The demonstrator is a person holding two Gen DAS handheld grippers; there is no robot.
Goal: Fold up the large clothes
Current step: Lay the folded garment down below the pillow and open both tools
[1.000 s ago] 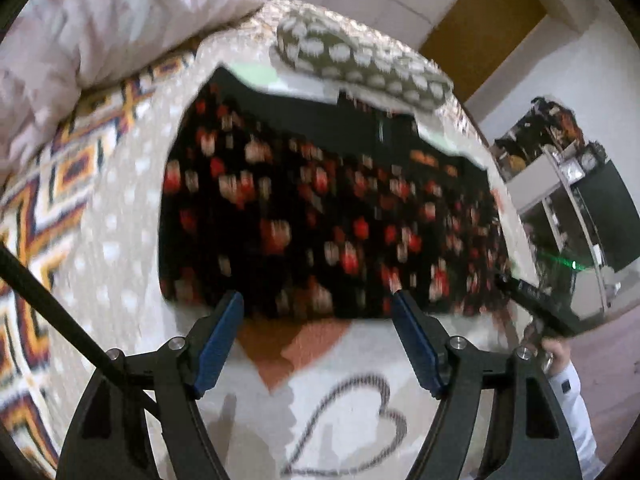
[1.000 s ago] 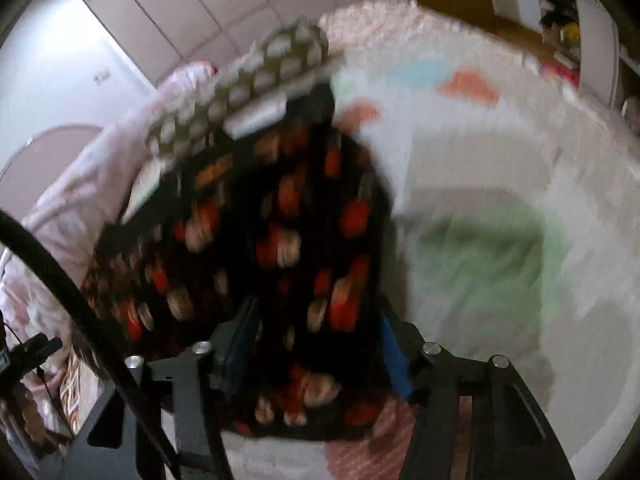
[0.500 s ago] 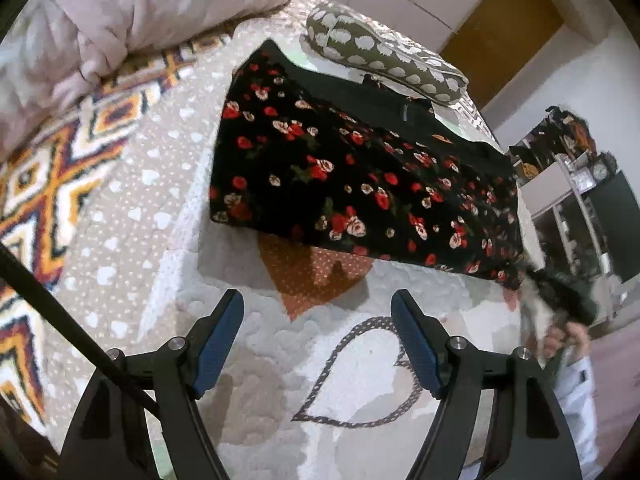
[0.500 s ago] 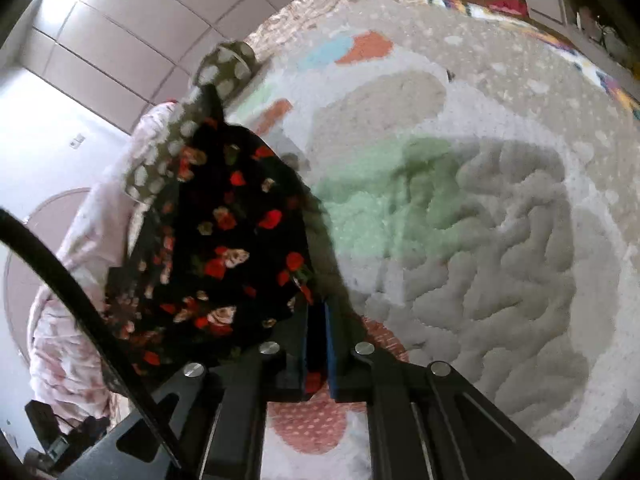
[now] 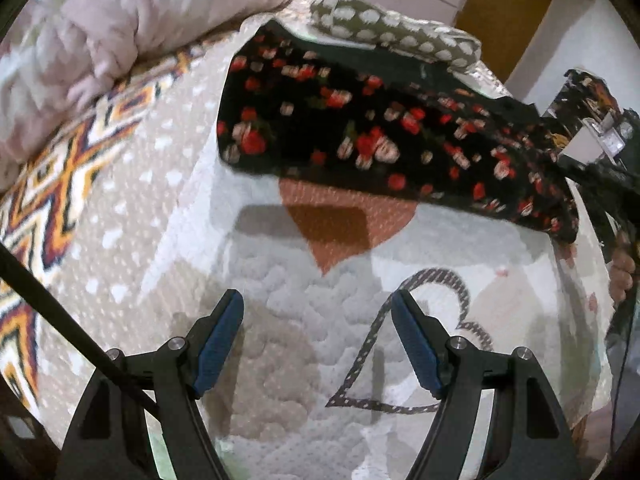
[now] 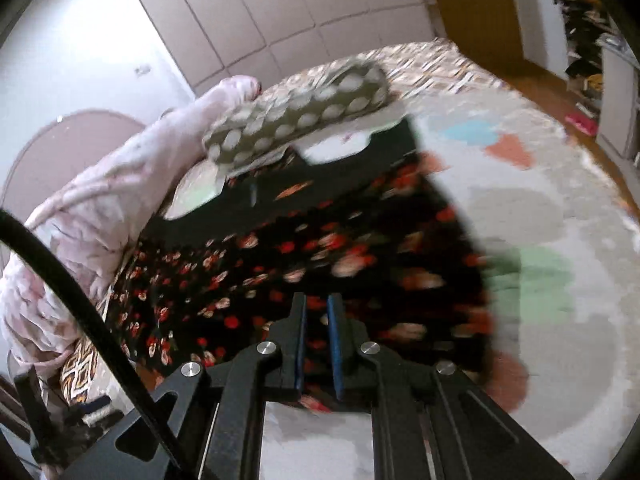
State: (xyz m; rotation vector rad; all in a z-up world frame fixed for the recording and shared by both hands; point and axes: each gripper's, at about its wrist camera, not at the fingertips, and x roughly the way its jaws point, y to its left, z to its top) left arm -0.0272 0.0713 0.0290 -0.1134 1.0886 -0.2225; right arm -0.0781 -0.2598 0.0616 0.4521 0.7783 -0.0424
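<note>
A black garment with red flowers (image 5: pixel 360 128) lies spread across the bed, its plain black part toward the pillow. My left gripper (image 5: pixel 318 300) hangs open over the white quilt (image 5: pixel 280 280), short of the garment's near edge, with nothing between its blue pads. In the right wrist view the right gripper (image 6: pixel 316 304) has its pads nearly together on the garment (image 6: pixel 320 240) at its near hem. Its jaws are opening a little, with cloth still between them. The left wrist view shows the right gripper (image 5: pixel 600 180) and a hand (image 5: pixel 622 272) at the garment's right corner, which is raised off the quilt.
A spotted olive pillow (image 5: pixel 400 28) lies behind the garment. A pink duvet (image 5: pixel 100 32) is heaped at the left, above a zigzag-patterned blanket (image 5: pixel 60 160). Cluttered shelves (image 6: pixel 580 40) and a brown door (image 5: pixel 512 12) stand past the bed's right side.
The right gripper's jaws closed on the garment's hem and lifted it. The left gripper sank toward the quilt, staying open.
</note>
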